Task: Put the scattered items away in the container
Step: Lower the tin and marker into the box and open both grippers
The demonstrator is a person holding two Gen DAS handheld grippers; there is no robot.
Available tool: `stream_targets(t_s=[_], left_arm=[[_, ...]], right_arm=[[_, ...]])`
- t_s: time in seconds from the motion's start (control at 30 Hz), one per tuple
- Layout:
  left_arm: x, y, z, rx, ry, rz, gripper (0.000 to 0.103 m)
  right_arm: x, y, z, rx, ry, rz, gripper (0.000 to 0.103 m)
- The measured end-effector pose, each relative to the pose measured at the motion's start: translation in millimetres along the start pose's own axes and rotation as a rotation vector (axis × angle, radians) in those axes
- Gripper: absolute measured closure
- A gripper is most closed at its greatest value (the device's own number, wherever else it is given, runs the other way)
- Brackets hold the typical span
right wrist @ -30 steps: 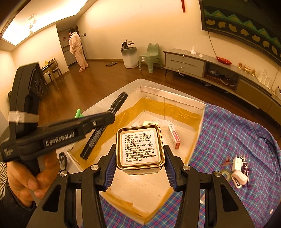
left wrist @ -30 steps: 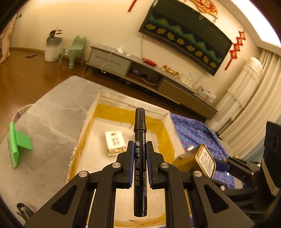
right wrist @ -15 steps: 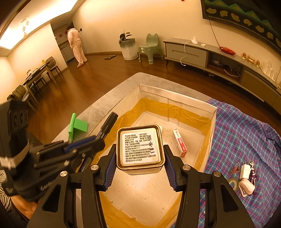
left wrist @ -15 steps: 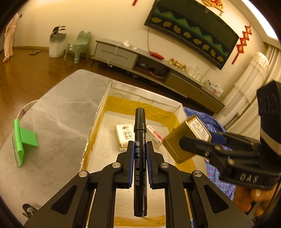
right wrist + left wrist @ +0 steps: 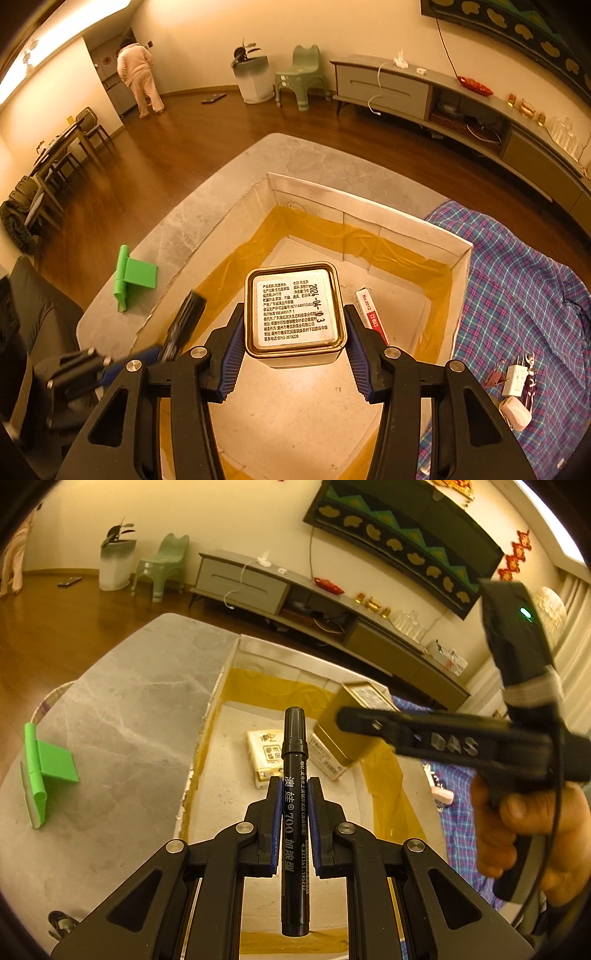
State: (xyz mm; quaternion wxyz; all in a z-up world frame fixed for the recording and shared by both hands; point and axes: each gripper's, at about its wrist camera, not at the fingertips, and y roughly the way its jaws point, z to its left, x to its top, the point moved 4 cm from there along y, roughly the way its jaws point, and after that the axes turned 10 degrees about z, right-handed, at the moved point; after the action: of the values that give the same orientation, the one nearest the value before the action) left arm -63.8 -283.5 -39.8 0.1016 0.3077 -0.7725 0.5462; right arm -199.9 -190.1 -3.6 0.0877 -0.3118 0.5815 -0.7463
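My left gripper (image 5: 294,794) is shut on a black marker (image 5: 294,768) and holds it above the near part of the open white box (image 5: 229,672) with yellow tape inside. My right gripper (image 5: 295,332) is shut on a gold square tin (image 5: 295,306) with a white label, held above the box (image 5: 369,210). The tin (image 5: 351,723) and right gripper also show in the left wrist view, over the box's right half. A tissue pack (image 5: 266,753) and a red-and-white carton (image 5: 371,317) lie in the box.
A green plastic stand (image 5: 44,768) lies on the grey marble table (image 5: 122,709) left of the box. A plaid cloth (image 5: 524,288) on the right carries a white charger (image 5: 517,376) and small white items. A black clip (image 5: 61,921) lies at the table's near left.
My right gripper has carried the tin further over the box, towards its middle. Both views have moved forward over the box. Both grips are unchanged.
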Motion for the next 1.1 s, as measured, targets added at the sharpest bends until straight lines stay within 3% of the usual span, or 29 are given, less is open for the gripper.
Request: stream_targets(t_s=[0.93,1.0,1.07,1.1], left_arm=[[-2,26,10,0.085,-0.012,0.076,0.088],[-2,25,10,0.076,-0.014,0.078,0.085],[-2,25,11,0.083,-0.018,0.080,0.070],[-2,25,11,0.083,-0.025,0.083,0.070]], right_arm=[[45,67,-23,-0.091,0.069,0.103,0.051],[44,70,-28,-0.086,0.084,0.109,0.051],[43,70,-30,-0.085,0.088,0.113,0.051],[42,70,-31,-0.086,0.087,0.111,0.051]])
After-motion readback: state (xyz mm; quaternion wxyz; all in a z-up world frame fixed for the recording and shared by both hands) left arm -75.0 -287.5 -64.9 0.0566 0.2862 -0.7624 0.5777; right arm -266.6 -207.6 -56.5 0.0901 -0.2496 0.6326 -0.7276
